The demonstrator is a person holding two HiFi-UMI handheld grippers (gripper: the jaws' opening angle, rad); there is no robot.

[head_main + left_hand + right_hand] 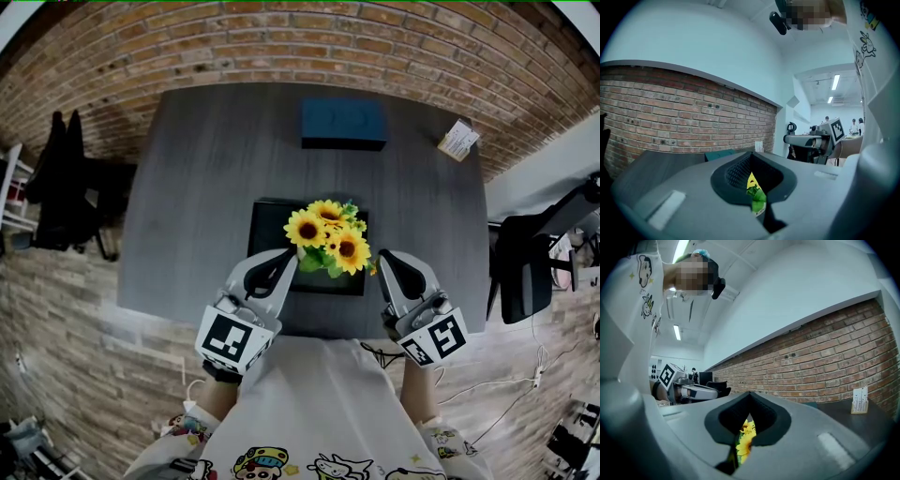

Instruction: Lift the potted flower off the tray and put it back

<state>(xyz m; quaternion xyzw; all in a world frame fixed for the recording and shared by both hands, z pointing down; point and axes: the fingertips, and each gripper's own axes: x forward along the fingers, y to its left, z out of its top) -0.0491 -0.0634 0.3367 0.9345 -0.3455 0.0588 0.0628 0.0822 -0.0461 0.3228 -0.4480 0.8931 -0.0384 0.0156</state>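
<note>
Surface: grey surface (187, 187) below brick wall (281, 42); dark tray (267, 214) at frame centre.
Potted flower: potted flower (328, 239) seated on tray, centre of head view; pot hidden beneath blooms.
Left gripper: left gripper (285, 257) closed, empty, just left of foliage.
Right gripper: right gripper (385, 259) closed, empty, just right of blooms.
Risk 1: if advanced closed, stems would likely be shoved and the pot tipped.
Risk 2: with the pot unseen, petals may be pinched instead.

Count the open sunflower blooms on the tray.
3 sunflower blooms: one at the bunch's left, one farther back, one at its right; smaller ones may hide among them.
</note>
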